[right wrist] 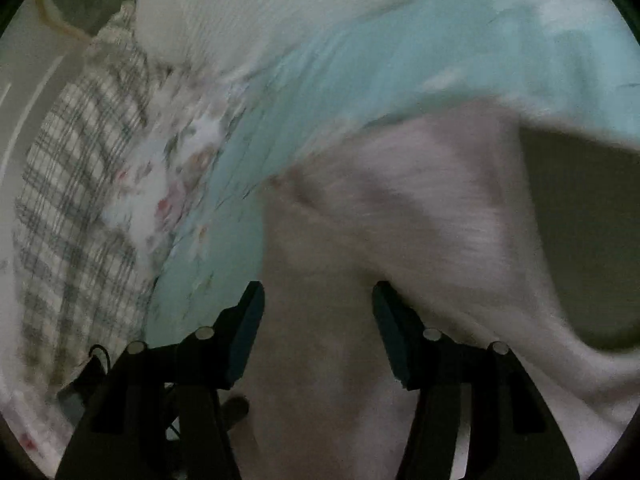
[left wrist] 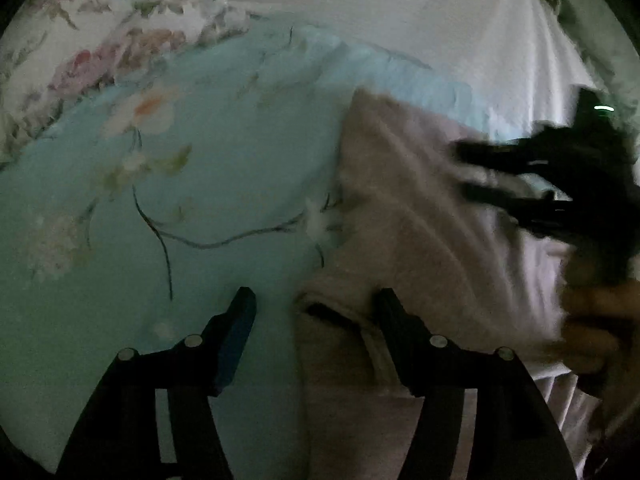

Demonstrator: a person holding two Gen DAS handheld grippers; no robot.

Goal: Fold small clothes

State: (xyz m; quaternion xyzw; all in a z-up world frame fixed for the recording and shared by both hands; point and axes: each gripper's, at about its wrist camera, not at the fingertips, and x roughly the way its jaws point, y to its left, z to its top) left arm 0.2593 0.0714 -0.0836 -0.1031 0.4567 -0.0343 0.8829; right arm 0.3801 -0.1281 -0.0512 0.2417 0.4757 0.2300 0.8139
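Your left gripper stands about half open with nothing pinched: its left finger is over the mint floral sheet, its right finger over the near edge of the pale pink garment, and the garment's hemmed corner lies in the gap just ahead, not pressed by the pads

Your right gripper shows off to the right of that, blurred, its jaws apart over the same cloth. From its own camera the right gripper is likewise about half open, the pink garment spread beneath and ahead of it, with no fabric visibly clamped

By my reading you are partway: a doubled layer seems to lie along the garment's left side, but creases and a lifted flap to the right remain, so more folding and smoothing are left. Blur hides the finer edges
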